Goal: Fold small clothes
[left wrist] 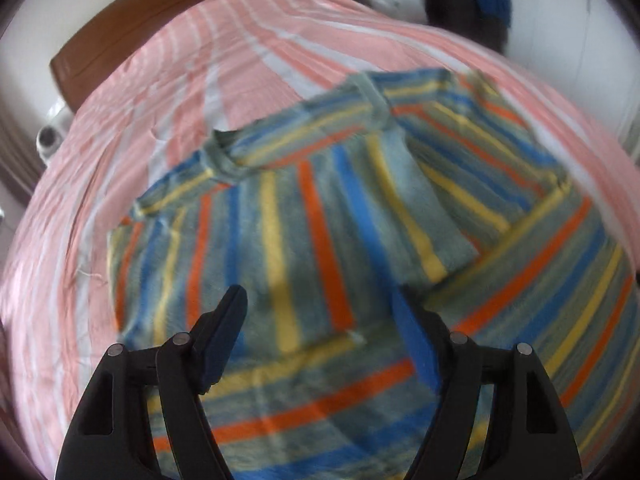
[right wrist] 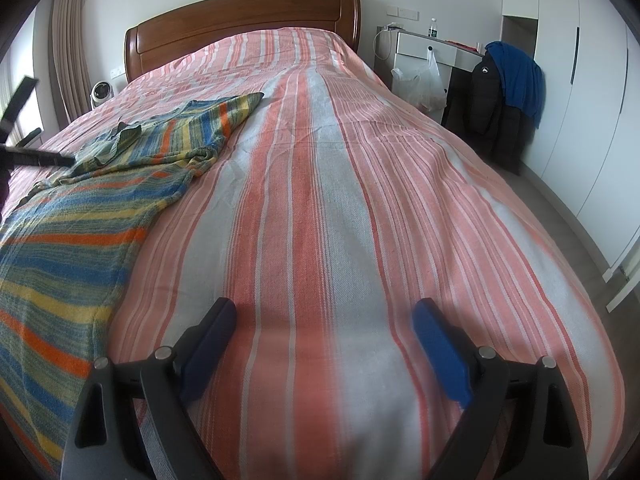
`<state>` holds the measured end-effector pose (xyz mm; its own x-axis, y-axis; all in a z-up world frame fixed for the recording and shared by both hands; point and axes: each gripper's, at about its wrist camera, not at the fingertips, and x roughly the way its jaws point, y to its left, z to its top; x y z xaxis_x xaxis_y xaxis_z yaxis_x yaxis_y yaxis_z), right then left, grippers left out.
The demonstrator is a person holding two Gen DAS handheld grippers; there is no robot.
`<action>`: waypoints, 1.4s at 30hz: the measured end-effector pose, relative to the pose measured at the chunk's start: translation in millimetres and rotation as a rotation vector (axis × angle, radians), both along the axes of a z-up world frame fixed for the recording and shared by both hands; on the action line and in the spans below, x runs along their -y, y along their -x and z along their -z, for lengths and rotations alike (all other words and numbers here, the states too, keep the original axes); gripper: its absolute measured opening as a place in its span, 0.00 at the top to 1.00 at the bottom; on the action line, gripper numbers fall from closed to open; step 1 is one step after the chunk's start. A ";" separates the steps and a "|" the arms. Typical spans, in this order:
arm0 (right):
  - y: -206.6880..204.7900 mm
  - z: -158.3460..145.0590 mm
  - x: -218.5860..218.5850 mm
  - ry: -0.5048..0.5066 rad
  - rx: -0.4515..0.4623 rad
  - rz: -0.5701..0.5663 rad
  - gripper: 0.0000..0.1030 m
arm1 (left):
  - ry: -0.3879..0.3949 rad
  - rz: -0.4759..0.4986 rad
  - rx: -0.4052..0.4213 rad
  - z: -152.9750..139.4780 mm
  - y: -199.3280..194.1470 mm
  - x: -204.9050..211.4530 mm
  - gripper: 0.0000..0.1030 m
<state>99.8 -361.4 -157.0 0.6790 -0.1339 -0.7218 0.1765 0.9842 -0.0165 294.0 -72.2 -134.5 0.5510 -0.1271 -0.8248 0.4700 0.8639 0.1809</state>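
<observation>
Striped shirt [left wrist: 320,216] lies on the bed, partly folded. In the left wrist view it fills the middle and lower frame: neckband toward upper centre, one side panel with its sleeve already turned in over the body at right of centre, stripes there running crosswise to the rest. Lower part of the shirt spreads flat toward the bottom edge. View is blurred; fine creases cannot be read.

In the right wrist view the same shirt sits at the left edge and upper left, on the pink-and-white striped bedspread [right wrist: 320,200].

Left tool [left wrist: 320,304] hangs over the shirt's lower middle, fingers well apart, nothing between the pads; cloth lies beneath, not pinched. Right tool [right wrist: 326,316] hovers over bare bedspread at lower centre of its view, fingers wide apart, empty, clear of the shirt.

Beyond: wooden headboard [right wrist: 240,20] at top, chair with a blue garment [right wrist: 516,76] at upper right.

Judgement: step in hand looks like the gap between folds, one side in, the other side at the left of the left wrist view not yet turned. Next move likely calls for pinching that loose edge or sleeve and carrying it across the body without dragging the first fold open.
</observation>
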 end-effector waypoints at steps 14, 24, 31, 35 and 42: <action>-0.8 -0.3 0.4 -0.001 0.002 0.001 0.13 | 0.064 -0.098 -0.036 -6.9 -65.4 33.7 0.18; -0.1 -0.1 -0.2 -0.001 0.002 0.001 0.13 | 0.008 -0.032 0.039 -21.0 -15.0 36.4 0.16; 0.1 0.2 -0.7 0.002 0.002 0.002 0.13 | 0.006 -0.115 0.084 -62.6 36.1 -16.2 0.07; -1.2 0.4 -1.3 0.007 0.003 0.005 0.13 | 0.004 -0.176 0.100 -73.8 60.9 -42.6 0.07; 3.3 1.5 -6.0 0.026 0.007 0.012 0.13 | -0.017 -0.228 0.130 -76.0 90.4 -75.3 0.06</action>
